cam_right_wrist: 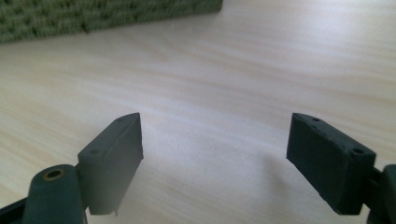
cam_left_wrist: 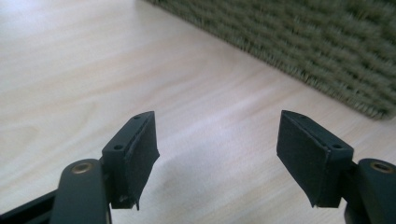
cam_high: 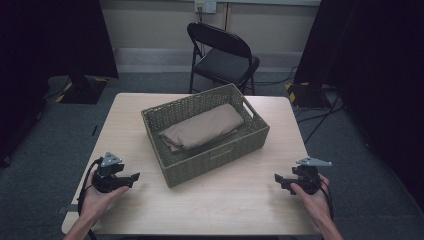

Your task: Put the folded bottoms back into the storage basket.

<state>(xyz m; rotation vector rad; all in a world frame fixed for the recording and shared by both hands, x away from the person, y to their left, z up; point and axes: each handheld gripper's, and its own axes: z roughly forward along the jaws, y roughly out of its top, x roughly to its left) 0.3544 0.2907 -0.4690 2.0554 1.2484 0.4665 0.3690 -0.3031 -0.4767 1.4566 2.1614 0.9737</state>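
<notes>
I see the olive-green woven wicker basket (cam_high: 210, 150) sitting in the middle of the pale wooden table (cam_high: 235, 200), turned at a slight angle to the table's edges, rectangular, with a cut-out handle in its near long wall and another in its right end wall. Inside it lies a folded beige cloth (cam_high: 202, 126), a flat bundle laid along the length of the basket and resting on the bottom, its top below the rim.

My left gripper (cam_high: 131, 178) is low over the near left part of the table, jaws pointing toward the basket's near left corner and well short of it. In the left gripper view its jaws stand apart with only bare table between them, and the basket's woven wall (cam_left_wrist: 327, 51) runs across the upper right. My right gripper (cam_high: 278, 180) is low over the near right part of the table, jaws pointing left toward the basket; they too stand wide apart over bare wood, with the basket's wall (cam_right_wrist: 93, 16) at the upper left.

Beyond the table stands a black folding chair (cam_high: 222, 57) on grey carpet, with dark curtains at both sides. Between each gripper and the basket I see bare table
</notes>
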